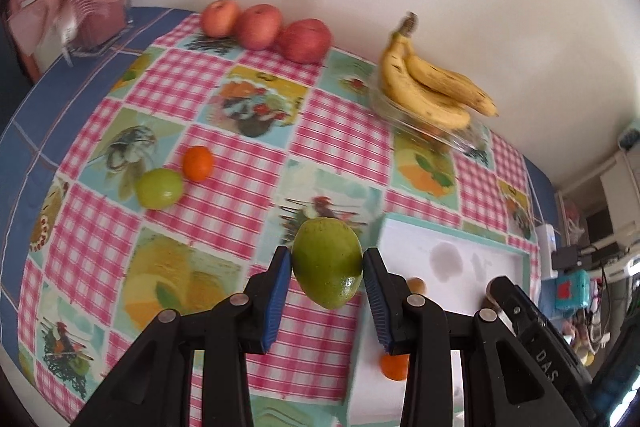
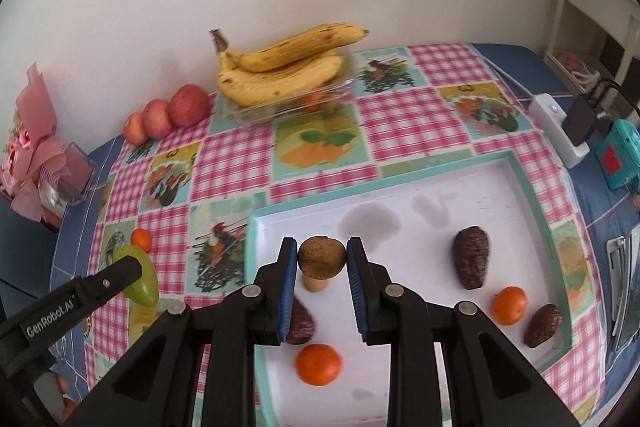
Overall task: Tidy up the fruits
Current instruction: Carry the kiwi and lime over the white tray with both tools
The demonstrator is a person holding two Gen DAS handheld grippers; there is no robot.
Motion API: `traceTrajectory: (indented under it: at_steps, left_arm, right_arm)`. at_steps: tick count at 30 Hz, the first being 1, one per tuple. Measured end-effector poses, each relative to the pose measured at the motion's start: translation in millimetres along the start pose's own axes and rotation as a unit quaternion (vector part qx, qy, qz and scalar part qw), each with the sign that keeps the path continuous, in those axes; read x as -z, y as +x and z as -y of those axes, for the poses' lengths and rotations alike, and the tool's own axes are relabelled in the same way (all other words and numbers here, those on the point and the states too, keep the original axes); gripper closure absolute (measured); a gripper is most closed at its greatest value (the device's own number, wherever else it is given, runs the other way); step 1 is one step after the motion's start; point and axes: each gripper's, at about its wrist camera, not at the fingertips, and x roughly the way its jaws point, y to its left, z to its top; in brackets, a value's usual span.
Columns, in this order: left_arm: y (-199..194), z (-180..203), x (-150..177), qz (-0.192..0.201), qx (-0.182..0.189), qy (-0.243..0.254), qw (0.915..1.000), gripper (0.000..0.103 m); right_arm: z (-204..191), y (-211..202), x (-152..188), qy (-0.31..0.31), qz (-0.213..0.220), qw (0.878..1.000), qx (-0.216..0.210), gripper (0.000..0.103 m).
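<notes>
While the left gripper (image 1: 327,263) clenched a green mango (image 1: 327,263) between its blue-padded fingers (image 1: 276,297), the fruit hung above the checked surface (image 1: 224,163), just left of the white tray (image 1: 476,255). It was egg-shaped, smooth and glossy, yellow-green with a bright highlight near its lower tip, and showed no blemish that could be made out. From the right wrist view the same mango (image 2: 140,277) appeared partly behind the left gripper's black arm.

The right gripper (image 2: 322,259) grasped a small round brown fruit (image 2: 322,259), rough and matt, with a paler tan stub below it; it was held over the tray (image 2: 532,203), near its left edge. On the tray lay three dark, scaly, teardrop-shaped fruits: one upright in the picture at the middle right (image 2: 471,257), one at the right corner (image 2: 543,325), and one partly hidden behind the right gripper's left finger (image 2: 301,323). Two tangerines sat there too, one near the front (image 2: 319,364) and one beside the corner fruit (image 2: 509,305).

Off the tray, a green apple (image 1: 159,187) touched a tangerine (image 1: 197,163) on the cloth. Three red apples (image 1: 260,27) lined the wall, and a bunch of spotted bananas (image 1: 432,83) rested on a clear dish (image 1: 460,139).
</notes>
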Motion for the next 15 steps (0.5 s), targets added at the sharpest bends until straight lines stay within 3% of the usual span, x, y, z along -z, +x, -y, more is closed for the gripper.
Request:
traceTrajectory:
  at_steps: [15]
  left_arm:
    - [35, 75, 28, -0.037, 0.026, 0.085, 0.9954, 0.064]
  right_arm:
    - [75, -6, -4, 0.057, 0.004, 0.998, 0.029, 0.077]
